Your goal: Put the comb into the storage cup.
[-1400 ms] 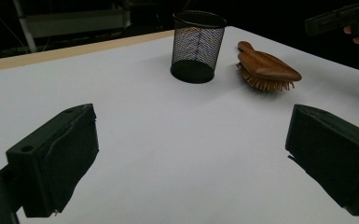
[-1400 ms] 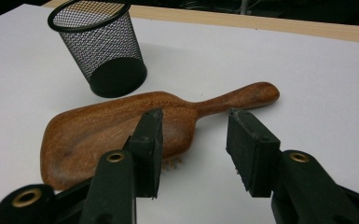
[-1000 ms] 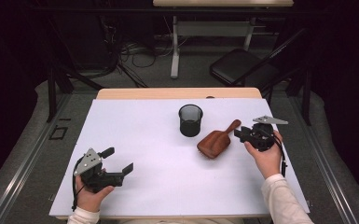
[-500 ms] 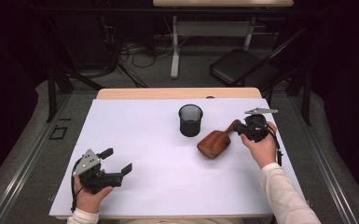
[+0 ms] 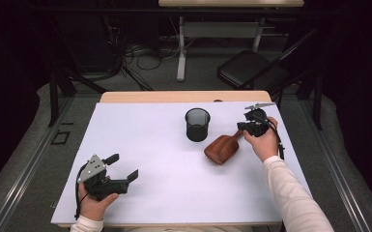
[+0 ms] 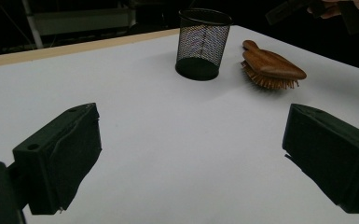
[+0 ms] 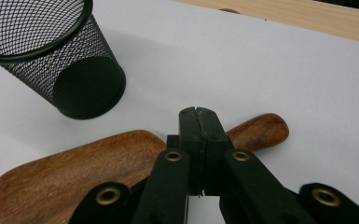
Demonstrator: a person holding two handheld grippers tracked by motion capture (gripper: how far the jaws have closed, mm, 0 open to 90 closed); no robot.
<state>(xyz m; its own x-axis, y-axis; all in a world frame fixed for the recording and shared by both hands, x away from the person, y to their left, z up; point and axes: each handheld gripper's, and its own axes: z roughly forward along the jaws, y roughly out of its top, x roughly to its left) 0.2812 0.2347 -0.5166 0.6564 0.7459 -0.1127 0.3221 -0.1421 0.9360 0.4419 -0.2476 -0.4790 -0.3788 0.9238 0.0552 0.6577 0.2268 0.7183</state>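
High view overhead, tongs views low, sharing mesh cup (image 5: 197, 124)

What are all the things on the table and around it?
Mesh pencil cup: one, black, upright near the table's middle.
Wooden hairbrush: one, brown, bristles down, just right of the cup.
Table: one, white top with a wooden far edge.
Folding chair: one, black, on the floor behind the table.
Left tool: one, black, jaws open, resting at the near left.
Right tool: one, black, jaws shut together with nothing between them, over the hairbrush handle.
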